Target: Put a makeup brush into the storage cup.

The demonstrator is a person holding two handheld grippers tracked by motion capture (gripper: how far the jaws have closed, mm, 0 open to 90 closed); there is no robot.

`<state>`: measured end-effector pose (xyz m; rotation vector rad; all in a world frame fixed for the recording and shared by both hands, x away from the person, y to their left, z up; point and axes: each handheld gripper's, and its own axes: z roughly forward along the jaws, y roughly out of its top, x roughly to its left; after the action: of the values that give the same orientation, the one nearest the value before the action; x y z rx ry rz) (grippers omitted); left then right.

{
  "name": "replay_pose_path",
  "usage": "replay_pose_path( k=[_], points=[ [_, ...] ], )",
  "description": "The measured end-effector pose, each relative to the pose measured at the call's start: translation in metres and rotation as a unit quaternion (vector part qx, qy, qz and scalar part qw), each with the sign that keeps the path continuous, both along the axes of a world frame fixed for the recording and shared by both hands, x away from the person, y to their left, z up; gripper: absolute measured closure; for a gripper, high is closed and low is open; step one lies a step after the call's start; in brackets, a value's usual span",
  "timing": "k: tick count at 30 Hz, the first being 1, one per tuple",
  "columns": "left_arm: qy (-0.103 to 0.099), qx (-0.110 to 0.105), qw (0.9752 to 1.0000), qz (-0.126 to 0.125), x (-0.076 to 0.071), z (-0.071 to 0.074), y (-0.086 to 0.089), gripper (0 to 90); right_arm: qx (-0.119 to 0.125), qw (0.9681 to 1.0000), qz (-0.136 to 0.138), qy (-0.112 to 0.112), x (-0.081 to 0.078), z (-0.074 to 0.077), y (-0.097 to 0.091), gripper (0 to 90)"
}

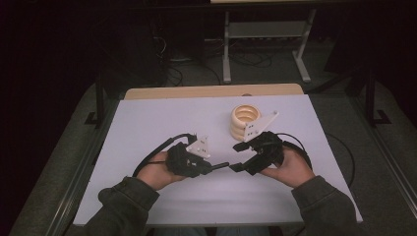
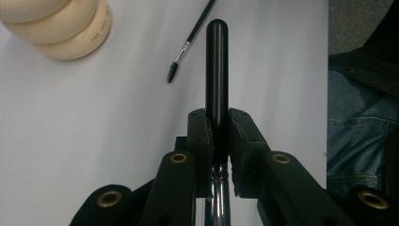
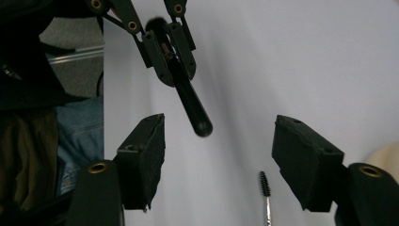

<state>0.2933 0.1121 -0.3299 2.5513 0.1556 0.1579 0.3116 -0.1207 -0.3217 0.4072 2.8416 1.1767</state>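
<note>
- Two grippers meet over the middle of a white table (image 1: 147,128), each held in one hand of a person whose sleeves enter from the near edge
- Left gripper (image 1: 222,165): jaws clamped on a makeup brush (image 2: 217,70); the black handle juts forward from between the pads, its rounded end free, and a chrome ferrule shows behind the jaws in the left gripper view
- Right gripper view: the same brush (image 3: 190,101) hangs in the left gripper (image 3: 165,70), dark bristles visible behind the jaws, handle tip pointing into the gap between the right gripper's pads without touching either
- Right gripper (image 1: 237,156): jaws apart, nothing between the pads; the two pads (image 3: 143,155) stand wide on either side of the handle tip
- Mascara wand (image 2: 188,44): lies flat on the table, bristle end (image 3: 264,183) near the right gripper, apart from both jaws
- Stack of cream rings (image 1: 245,120): stands on the far half of the table, just beyond the right gripper; it appears at the upper left corner in the left gripper view (image 2: 61,26)
</note>
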Motion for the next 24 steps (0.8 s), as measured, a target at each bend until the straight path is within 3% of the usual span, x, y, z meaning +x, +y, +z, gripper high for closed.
replay_pose_path(
  k=[2, 7, 11, 24],
  points=[
    [0.000, 0.000, 1.0000, -0.006, -0.002, -0.002, -0.003, 79.7, -0.006, 0.9998, 0.019, -0.006, 0.003, -0.004, 0.004, 38.6],
    [-0.001, 0.005, 0.9996, -0.027, -0.007, -0.004, -0.010, 79.7, -0.030, 0.9983, 0.049, -0.001, 0.003, -0.012, 0.015, 46.0],
    [0.002, 0.006, 0.9995, -0.030, -0.010, -0.005, -0.012, 79.7, -0.039, 0.9968, 0.069, 0.008, 0.001, -0.016, 0.019, 52.2],
    [-0.003, 0.011, 0.9987, -0.049, -0.014, -0.005, -0.019, 79.7, -0.054, 0.9918, 0.108, 0.042, -0.002, -0.023, 0.026, 67.0]
  ],
)
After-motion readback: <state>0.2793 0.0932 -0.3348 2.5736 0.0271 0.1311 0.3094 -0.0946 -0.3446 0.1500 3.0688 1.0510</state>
